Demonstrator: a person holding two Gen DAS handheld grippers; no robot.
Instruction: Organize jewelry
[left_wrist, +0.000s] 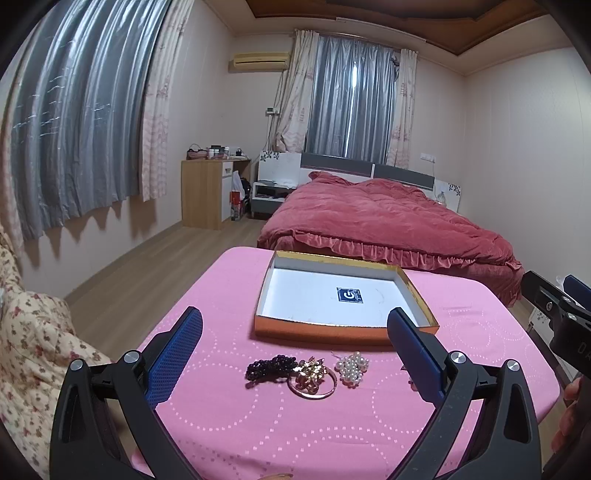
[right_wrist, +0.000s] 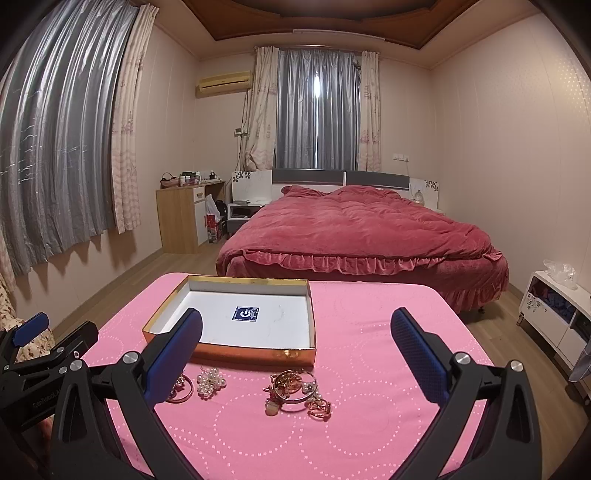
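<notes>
The left hand-held gripper hangs above the near edge of the table, fingers spread wide and holding nothing. The right hand-held gripper is likewise spread and empty.

Below the left one lie a dark bead strand, a gold bangle with a flower ornament and a pearl cluster, close together. Below the right one lies a tangle of gold rings and bangles. Beyond stands the open box, with only a blue label inside.

Judgement: all pieces are light. The strand is limp and will drape, so pinch it mid-length. The bangles are stiff and slippery; grip across the band. The pearl cluster looks delicate; grip lightly.
</notes>
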